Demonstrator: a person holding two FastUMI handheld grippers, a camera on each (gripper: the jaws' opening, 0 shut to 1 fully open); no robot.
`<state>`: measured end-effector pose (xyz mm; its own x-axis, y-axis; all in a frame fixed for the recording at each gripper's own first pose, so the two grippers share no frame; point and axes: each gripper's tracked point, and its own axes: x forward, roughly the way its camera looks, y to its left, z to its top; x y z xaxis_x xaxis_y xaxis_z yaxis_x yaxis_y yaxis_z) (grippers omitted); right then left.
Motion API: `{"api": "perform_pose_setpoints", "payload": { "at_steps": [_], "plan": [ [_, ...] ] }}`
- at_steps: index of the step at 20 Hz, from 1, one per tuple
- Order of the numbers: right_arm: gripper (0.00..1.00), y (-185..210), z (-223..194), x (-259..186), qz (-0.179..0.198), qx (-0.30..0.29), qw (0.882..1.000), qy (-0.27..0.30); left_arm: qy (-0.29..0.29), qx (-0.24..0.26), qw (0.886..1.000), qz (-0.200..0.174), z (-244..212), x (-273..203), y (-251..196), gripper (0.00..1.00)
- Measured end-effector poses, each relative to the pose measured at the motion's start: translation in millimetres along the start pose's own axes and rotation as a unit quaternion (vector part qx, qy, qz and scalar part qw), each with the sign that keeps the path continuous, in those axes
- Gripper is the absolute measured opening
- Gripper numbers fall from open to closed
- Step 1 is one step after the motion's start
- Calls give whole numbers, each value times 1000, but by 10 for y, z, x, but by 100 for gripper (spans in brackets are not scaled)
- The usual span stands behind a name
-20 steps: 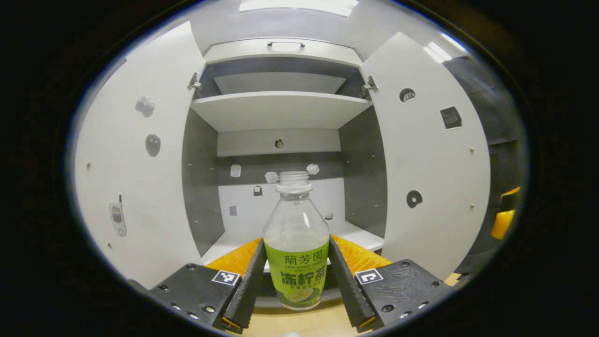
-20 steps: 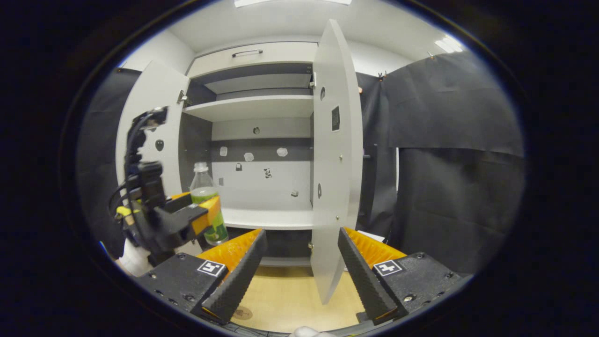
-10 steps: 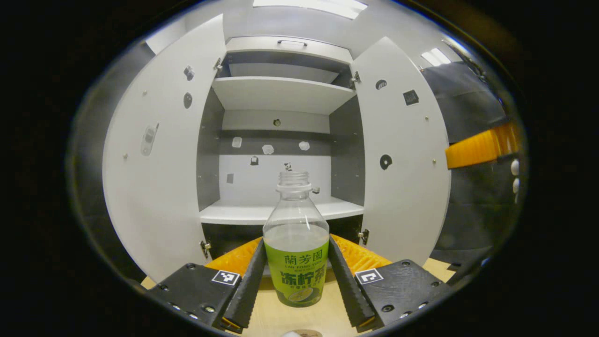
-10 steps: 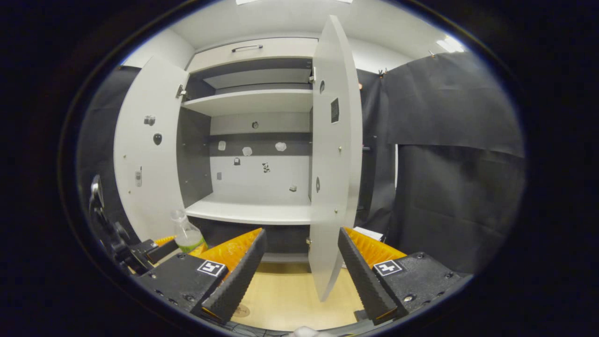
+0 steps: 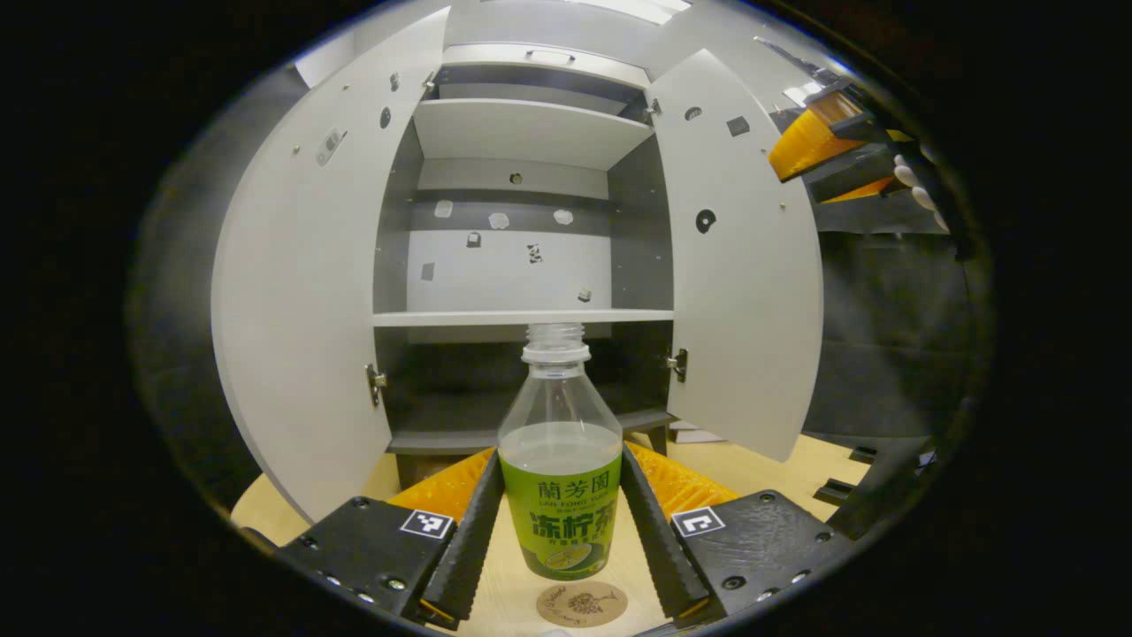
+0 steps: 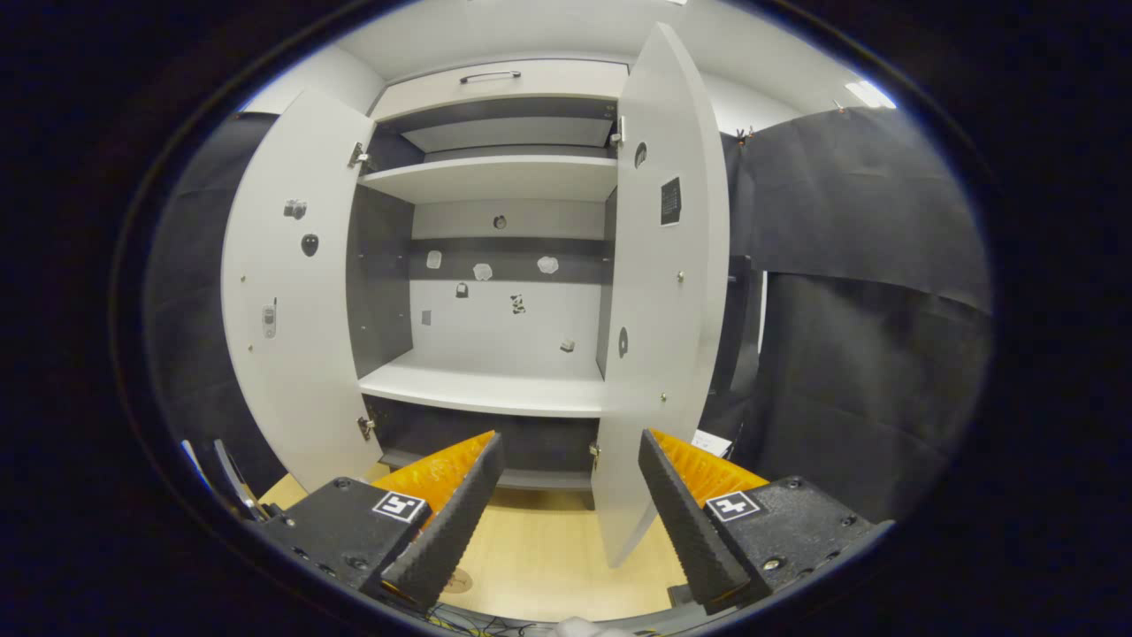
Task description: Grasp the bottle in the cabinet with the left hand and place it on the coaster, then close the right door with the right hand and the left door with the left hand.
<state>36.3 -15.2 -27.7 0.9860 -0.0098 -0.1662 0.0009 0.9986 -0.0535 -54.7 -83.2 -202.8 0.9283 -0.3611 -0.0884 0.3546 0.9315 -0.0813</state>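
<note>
On the bottle: a green wrap label with pale printed characters and a lime picture low down; not read out here. On each gripper body, a small square black-and-white marker. Inside the cabinet, small stickers dotted across the back wall and both door faces, too small to make out.

Around: left door and right door both swung wide open, bare shelves between them, a drawer front with a handle on top. Below, a pale wooden table with a round brown coaster bearing a dark print. High at the right of the left gripper view, the right gripper with white-gloved fingers of a hand behind it. In the right gripper view, right gripper spread wide with nothing between its fingers but the lower corner of the right door, seen farther off; contact with the door impossible to judge.

Left gripper closed onto the bottle, one finger pressing each side of the label. Bottle upright, clear plastic, no cap, pale liquid up to about the top of the label. Out of the cabinet, in front of its lower shelf, base just behind the coaster as seen from the left gripper view; cannot tell whether resting on the table or held above it.
</note>
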Motion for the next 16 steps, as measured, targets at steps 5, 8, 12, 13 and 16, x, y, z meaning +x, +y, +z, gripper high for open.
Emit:
{"api": "perform_pose_setpoints", "payload": {
  "at_steps": [5, 8, 12, 13, 16],
  "plan": [
    [100, 20, -112, 38, -3, -12, 1000, 20, 21, 16, 999, -23, -592, -104, -68, 75],
    [100, 57, -135, 48, 0, -18, 1000, 25, 24, 3, 999, -35, -860, -124, -119, 75],
    [100, 29, -158, 58, -6, -28, 999, 30, 33, 8, 999, -40, -1129, -179, -158, 79],
    [100, 27, -163, 52, -6, -29, 999, 32, 20, 13, 999, -39, -1081, -174, -155, 79],
    [100, 32, -189, 22, -4, -32, 999, 37, 9, 35, 998, -50, -1132, -208, -204, 77]
  ]
}}
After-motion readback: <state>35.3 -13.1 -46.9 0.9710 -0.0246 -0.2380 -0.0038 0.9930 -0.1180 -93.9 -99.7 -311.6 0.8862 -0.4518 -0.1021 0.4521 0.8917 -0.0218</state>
